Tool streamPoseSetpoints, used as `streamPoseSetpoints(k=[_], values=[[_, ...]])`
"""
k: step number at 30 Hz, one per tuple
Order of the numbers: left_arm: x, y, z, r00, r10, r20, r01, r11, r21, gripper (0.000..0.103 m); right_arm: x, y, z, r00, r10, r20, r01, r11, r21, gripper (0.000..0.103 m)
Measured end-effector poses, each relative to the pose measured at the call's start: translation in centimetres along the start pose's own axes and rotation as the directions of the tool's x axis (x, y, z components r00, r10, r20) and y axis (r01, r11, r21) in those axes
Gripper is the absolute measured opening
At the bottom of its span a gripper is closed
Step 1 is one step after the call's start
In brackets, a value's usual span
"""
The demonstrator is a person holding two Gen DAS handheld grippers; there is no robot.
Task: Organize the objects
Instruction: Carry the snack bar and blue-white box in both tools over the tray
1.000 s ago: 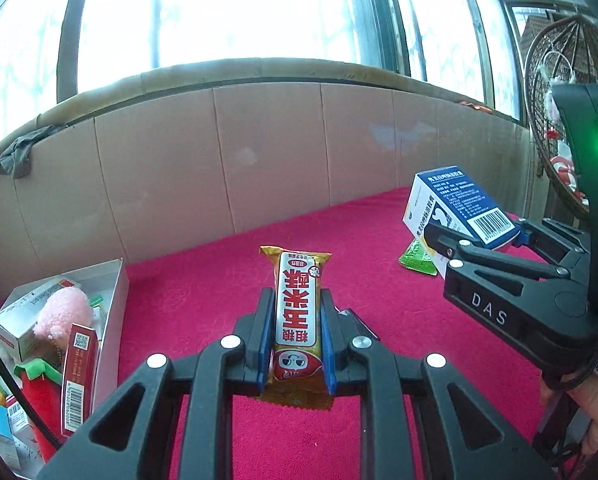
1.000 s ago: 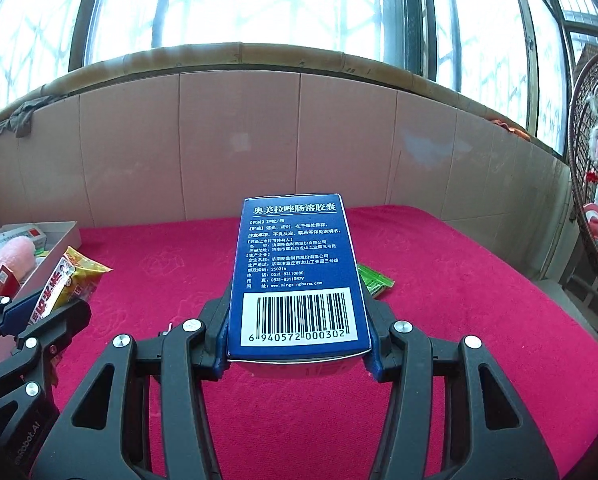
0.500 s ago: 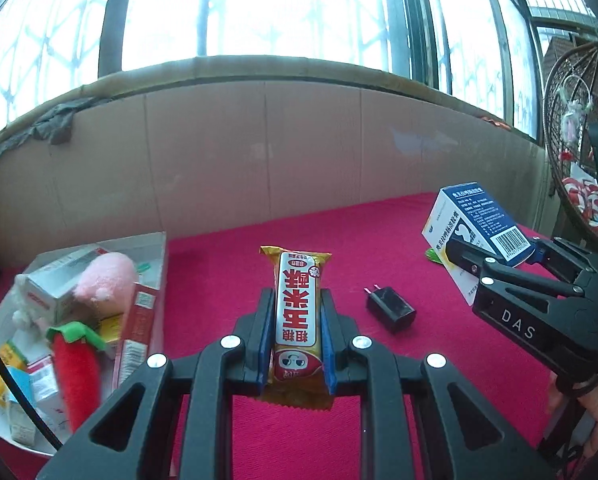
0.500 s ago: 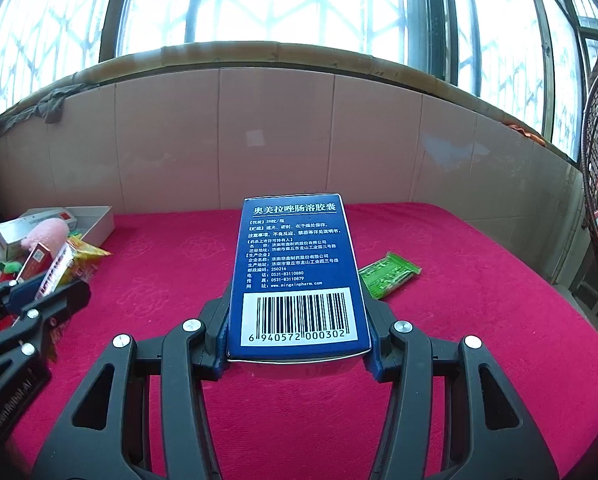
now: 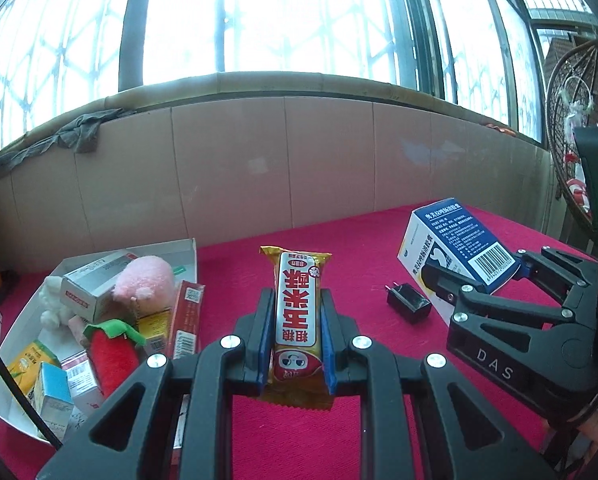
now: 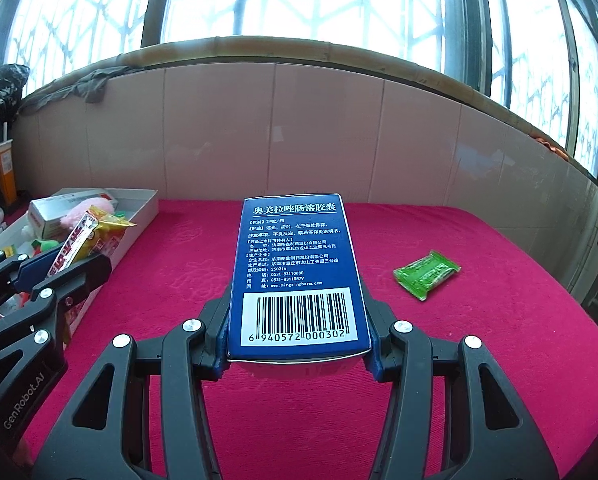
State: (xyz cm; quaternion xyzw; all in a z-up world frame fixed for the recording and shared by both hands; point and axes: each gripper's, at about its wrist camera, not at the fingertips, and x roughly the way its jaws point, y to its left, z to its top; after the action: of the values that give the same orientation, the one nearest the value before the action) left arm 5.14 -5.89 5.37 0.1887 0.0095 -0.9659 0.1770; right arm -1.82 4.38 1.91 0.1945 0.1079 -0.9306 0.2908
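Snack bar (image 5: 297, 312) in left tool (image 5: 295, 336)

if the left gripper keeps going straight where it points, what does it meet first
Probably nothing but the red cloth: the left gripper, shut on the snack bar, points between the white box and the charger.

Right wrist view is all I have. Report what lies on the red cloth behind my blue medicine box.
Observer: A small black plug charger lies there, left of the box.
Operator: Confirm the left grip.
Observer: The left gripper has its jaws shut on the yellow-and-red snack bar, label facing up.
Operator: List the tray's near end.
Observer: The white cardboard tray holds a red plush strawberry and a light blue carton there.
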Motion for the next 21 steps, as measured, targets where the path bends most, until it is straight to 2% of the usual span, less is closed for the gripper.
streamPoseSetpoints(k=[21], values=[[-3.5,5.2,-1.3,0.998,0.058,0.038,-0.056,0.997,-0.053,0.020,-0.5,5.1,-0.3,0.998,0.049,-0.032,-0.052,0.994,-0.095,0.050]])
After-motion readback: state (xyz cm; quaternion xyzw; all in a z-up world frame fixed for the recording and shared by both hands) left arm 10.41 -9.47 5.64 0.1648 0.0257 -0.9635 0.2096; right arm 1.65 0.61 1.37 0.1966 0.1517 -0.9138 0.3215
